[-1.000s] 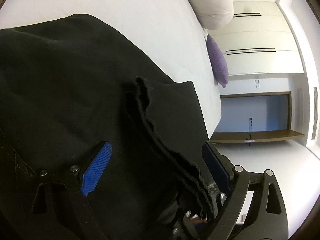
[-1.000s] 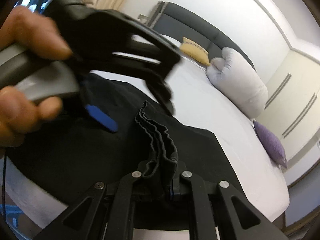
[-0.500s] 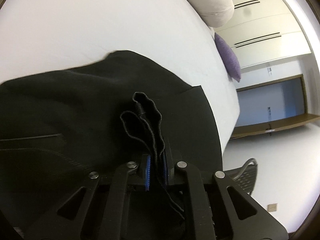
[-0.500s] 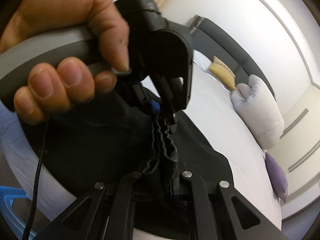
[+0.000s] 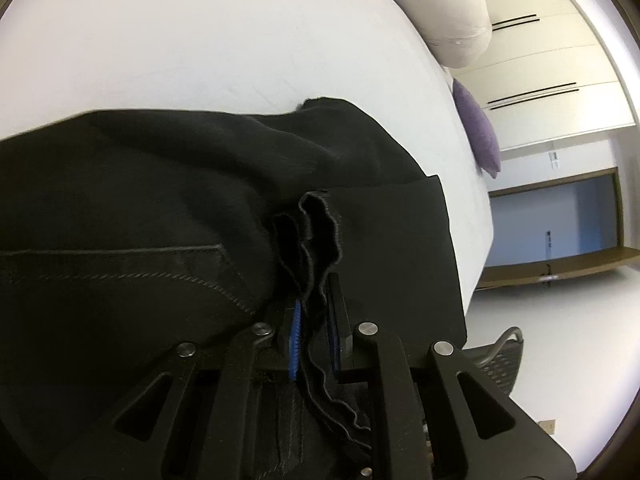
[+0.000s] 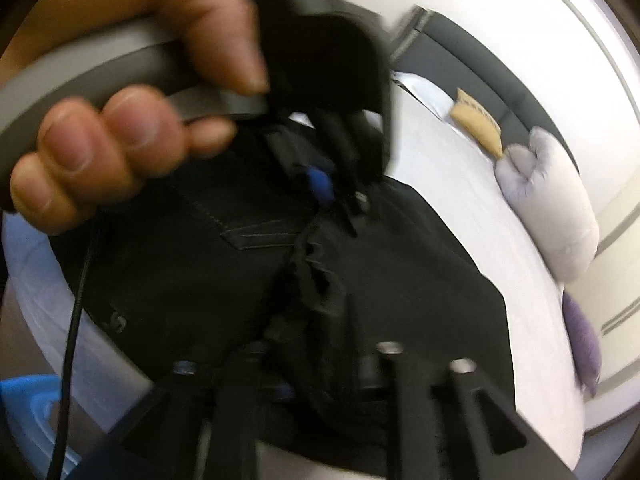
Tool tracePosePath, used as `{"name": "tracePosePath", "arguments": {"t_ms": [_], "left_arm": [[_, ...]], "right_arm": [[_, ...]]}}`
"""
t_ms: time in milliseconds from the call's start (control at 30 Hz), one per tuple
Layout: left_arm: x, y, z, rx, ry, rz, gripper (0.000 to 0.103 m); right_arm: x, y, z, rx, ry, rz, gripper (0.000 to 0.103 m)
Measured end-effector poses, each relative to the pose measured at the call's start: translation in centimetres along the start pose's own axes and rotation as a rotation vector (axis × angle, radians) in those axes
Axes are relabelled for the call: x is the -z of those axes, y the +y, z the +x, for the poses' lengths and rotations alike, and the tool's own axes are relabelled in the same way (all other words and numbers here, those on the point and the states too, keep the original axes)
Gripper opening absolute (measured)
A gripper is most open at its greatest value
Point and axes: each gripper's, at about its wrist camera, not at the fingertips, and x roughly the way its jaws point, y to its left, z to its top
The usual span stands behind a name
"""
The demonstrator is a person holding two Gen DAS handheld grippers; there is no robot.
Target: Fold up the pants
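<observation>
Black pants [image 5: 160, 208] lie on a white bed [image 5: 200, 40], with a pocket seam showing. My left gripper [image 5: 314, 320] is shut on a bunched hem edge of the pants, its blue pads pressed on the layers. In the right wrist view the pants [image 6: 400, 272] spread over the bed edge. My right gripper [image 6: 316, 360] is shut on the same bunched edge, a little nearer than the left gripper [image 6: 332, 196], which a hand holds just above. This view is blurred.
A white pillow [image 5: 444, 12] and a purple cushion [image 5: 480, 132] lie at the far side of the bed. A yellow cushion [image 6: 478, 124] rests by the dark headboard [image 6: 472, 64]. Wardrobe doors [image 5: 552, 72] and a mesh chair [image 5: 500, 364] stand beyond the bed. A blue object [image 6: 28, 400] sits low left.
My left gripper has shut on the bunched pants edge that the right gripper holds. Both grippers have since shifted with the fabric; the right view is now blurred.
</observation>
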Motion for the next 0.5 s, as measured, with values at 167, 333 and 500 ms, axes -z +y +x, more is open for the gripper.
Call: {"name": "tracePosePath", "arguments": {"t_ms": [167, 333, 500], "left_arm": [[0.8, -1.7, -3.7, -0.182, -0.115, 0.057, 0.013], [3.0, -7.0, -4.7, -0.268, -0.189, 0.227, 0.013], [6.3, -10.0, 0.3, -0.311, -0.114, 0.351, 0.013]], "right_arm": [[1.9, -6.7, -3.2, -0.25, 0.003, 0.233, 0.074], [5.1, -20.0, -1.2, -0.552, 0.026, 0.646, 0.037], [6.3, -28.6, 6.0, -0.841, 0.09, 0.836, 0.029]]}}
